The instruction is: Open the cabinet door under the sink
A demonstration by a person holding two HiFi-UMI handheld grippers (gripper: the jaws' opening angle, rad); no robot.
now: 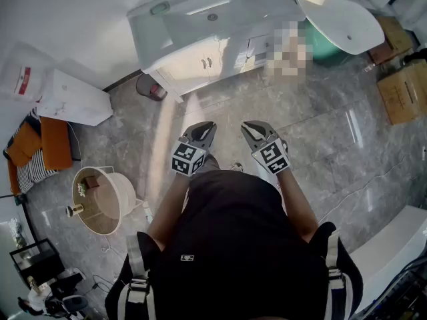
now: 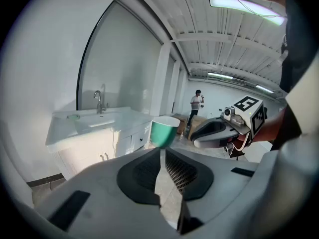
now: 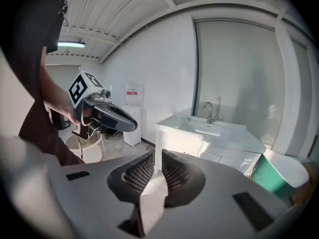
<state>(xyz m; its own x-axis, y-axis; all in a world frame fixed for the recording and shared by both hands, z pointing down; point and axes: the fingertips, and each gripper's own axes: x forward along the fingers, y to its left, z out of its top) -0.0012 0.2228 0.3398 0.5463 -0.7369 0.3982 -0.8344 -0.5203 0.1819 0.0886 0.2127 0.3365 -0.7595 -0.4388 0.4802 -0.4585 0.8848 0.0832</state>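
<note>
Cabinet door (image 1: pixel 190 67): I see it ahead, well apart, leftward.
Left hand-held gripper (image 1: pixel 205 127): nearer, jaws slightly apart, empty.
Right hand-held gripper (image 1: pixel 250 127): jaws apart, empty.

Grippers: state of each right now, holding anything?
Left gripper: open, jaws a narrow gap apart, nothing between them.
Right gripper: open, jaws slightly apart, nothing between them.
</note>
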